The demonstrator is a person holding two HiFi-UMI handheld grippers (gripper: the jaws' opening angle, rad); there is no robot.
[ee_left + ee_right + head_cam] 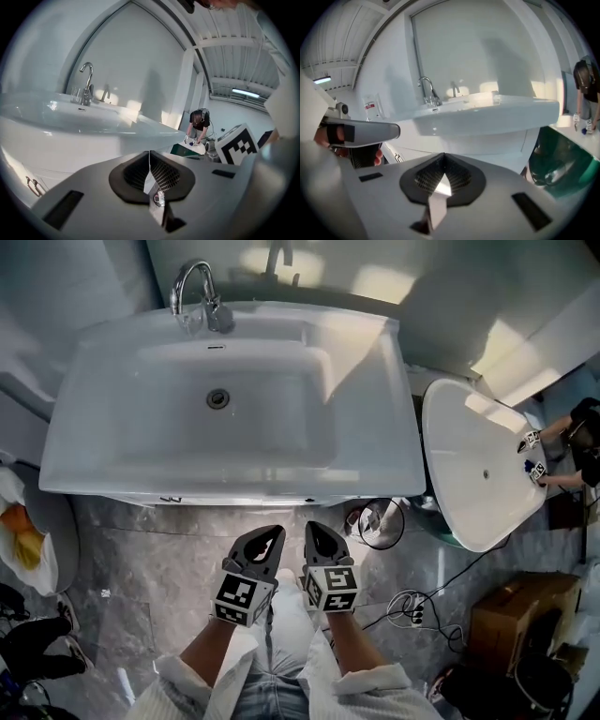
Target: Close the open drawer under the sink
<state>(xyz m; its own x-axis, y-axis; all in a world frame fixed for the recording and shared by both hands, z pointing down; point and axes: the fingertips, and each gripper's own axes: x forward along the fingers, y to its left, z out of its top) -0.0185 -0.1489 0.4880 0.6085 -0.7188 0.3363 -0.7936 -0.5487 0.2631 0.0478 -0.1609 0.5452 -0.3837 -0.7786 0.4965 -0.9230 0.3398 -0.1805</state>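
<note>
Low in the frame, the left gripper point(269, 538) and right gripper point(316, 532) hang side by side, jaws closed on nothing, just below the sink's point(84, 446) front edge.

- The grey marbled floor point(159, 559) lies under both claws, with bare tile below the left gripper point(270, 538) and the right gripper point(317, 532).
- Straight ahead of the jaws, the white sink unit point(225, 427) stands on it.
- Just right of the right gripper sits a round dark-rimmed object point(380, 523), perhaps a small fan; it is too dim to be sure.
- Right of that gripper and a little behind it lies a white cable coil point(410, 607).
- Further right rests a loose white basin point(473, 465).
- Far right and behind is a cardboard box point(517, 613).
- Well left of the left gripper sits a pale bag point(23, 540) holding something orange.
- Behind the bag lie dark shoes point(37, 645).
</note>
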